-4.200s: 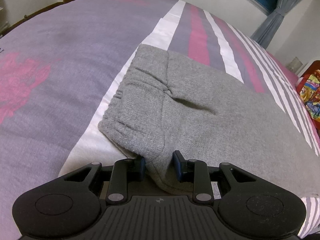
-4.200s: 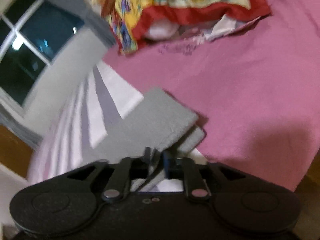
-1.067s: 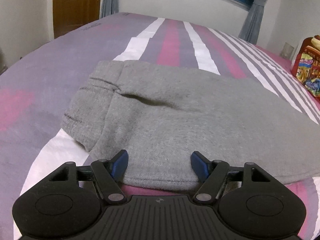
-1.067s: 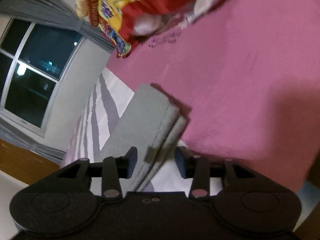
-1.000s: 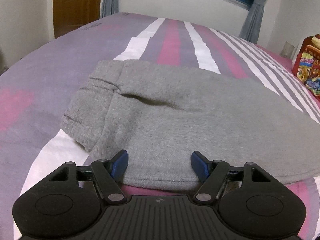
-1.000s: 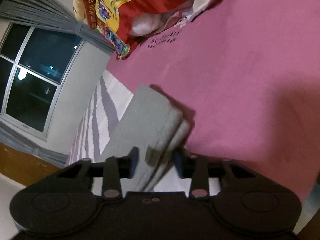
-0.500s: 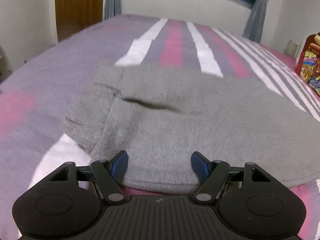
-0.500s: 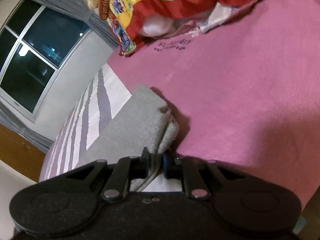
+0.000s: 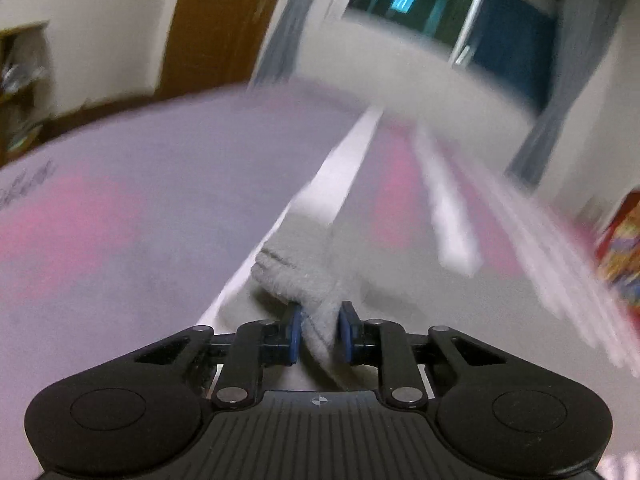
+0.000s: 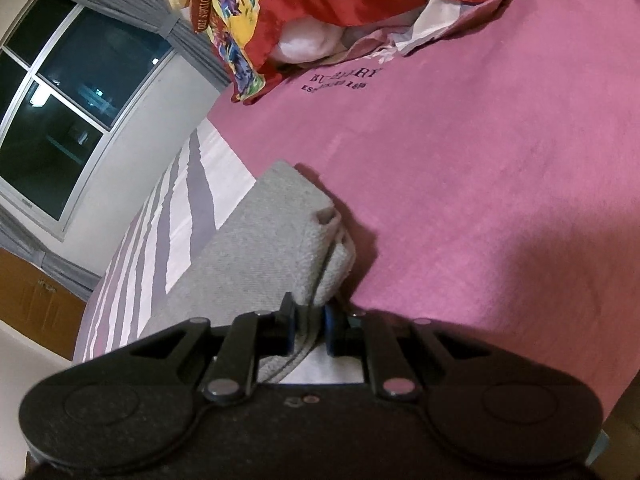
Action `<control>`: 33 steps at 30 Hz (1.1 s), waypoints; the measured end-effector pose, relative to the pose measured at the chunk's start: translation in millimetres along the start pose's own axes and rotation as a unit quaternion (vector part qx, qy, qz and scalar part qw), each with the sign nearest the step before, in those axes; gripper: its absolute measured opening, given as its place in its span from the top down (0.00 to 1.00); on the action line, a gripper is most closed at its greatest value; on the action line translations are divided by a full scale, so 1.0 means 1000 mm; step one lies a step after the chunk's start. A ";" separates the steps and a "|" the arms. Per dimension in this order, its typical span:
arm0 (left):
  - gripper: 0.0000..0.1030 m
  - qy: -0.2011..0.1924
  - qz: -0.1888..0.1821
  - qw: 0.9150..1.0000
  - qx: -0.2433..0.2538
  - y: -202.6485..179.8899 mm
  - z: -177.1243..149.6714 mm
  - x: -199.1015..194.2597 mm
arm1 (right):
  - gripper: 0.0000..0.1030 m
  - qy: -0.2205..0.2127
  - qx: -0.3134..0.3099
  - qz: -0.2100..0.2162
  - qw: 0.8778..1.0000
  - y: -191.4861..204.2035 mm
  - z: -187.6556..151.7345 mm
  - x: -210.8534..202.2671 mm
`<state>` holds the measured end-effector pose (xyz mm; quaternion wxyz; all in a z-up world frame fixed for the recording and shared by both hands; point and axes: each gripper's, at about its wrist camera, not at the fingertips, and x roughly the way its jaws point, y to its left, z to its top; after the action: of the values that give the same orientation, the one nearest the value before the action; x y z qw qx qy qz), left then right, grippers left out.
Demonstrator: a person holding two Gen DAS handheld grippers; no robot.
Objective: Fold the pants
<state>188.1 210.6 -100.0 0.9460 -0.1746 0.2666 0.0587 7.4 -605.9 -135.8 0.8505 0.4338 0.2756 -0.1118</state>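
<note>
Grey fleece pants lie on a striped bedspread. My left gripper is shut on a bunched fold of the pants near the waistband, and the cloth rises off the bed between its blue pads; this view is blurred. In the right wrist view the stacked leg ends of the pants rest on the pink part of the bedspread. My right gripper is shut on their near edge, with cloth pinched between its pads.
A bedspread with purple, pink and white stripes spreads around the pants. A red and yellow patterned quilt with pillows lies beyond the leg ends. A wooden door and a dark window with grey curtains stand behind the bed.
My left gripper went from open around the pants' edge to shut on it, then swung left and lifted, bunching the cloth. My right gripper closed on the leg ends and has held still since.
</note>
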 end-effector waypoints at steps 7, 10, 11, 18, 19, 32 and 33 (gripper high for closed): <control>0.78 0.081 0.022 0.996 0.011 0.014 -0.008 0.031 | 0.89 0.003 0.002 -0.010 1.000 0.002 0.003 0.000; 0.47 0.051 0.035 0.998 0.026 0.009 -0.010 0.013 | 0.88 0.006 0.003 -0.013 1.000 0.003 0.004 0.001; 0.33 0.048 0.053 0.997 0.036 0.009 -0.012 0.013 | 0.88 0.008 0.007 -0.012 1.000 0.003 0.004 0.000; 0.12 0.113 0.077 0.989 0.056 0.010 -0.020 0.041 | 0.87 -0.006 -0.041 -0.059 0.997 0.039 0.012 0.003; 0.12 0.113 0.073 0.989 0.053 0.011 -0.020 0.041 | 0.87 -0.019 -0.067 -0.058 0.996 0.055 0.012 0.000; 0.12 0.079 0.039 0.996 0.024 0.036 -0.033 -0.016 | 0.88 -0.007 -0.349 0.119 0.930 0.327 -0.083 0.029; 0.12 0.076 0.044 0.996 0.026 0.039 -0.035 -0.022 | 0.88 0.010 -0.370 0.136 0.919 0.342 -0.103 0.037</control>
<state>144.3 234.1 -128.5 0.9238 -0.1419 0.3465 0.0797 146.4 -317.0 26.7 0.9545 0.1221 0.2445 0.1192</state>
